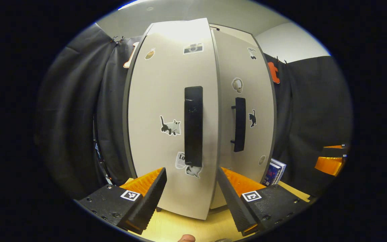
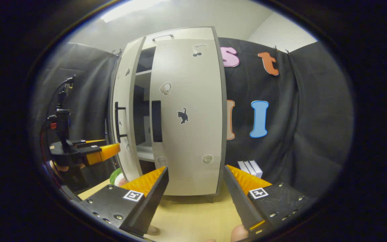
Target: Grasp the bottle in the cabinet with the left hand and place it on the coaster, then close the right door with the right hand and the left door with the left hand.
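Note:
The pale cabinet stands on the wooden table. In the left gripper view its left door (image 1: 166,111), with a black handle (image 1: 193,126), stands slightly ajar just ahead of my open left gripper (image 1: 191,171). The right door (image 1: 247,111) lies flat and closed, and its handle (image 2: 156,121) is ahead of my open right gripper (image 2: 196,169). In the right gripper view a dark gap with shelves (image 2: 141,111) shows between the doors. A green and white round object (image 2: 117,176), maybe the bottle on its coaster, peeks out low beside the left door. Neither gripper holds anything.
Books (image 2: 250,168) lean against the cloth wall to the right of the cabinet. The table (image 2: 193,215) runs out in front of the cabinet. The left gripper (image 2: 109,149) and the hand holding it hover at the left; the right gripper (image 1: 329,156) shows at the far right.

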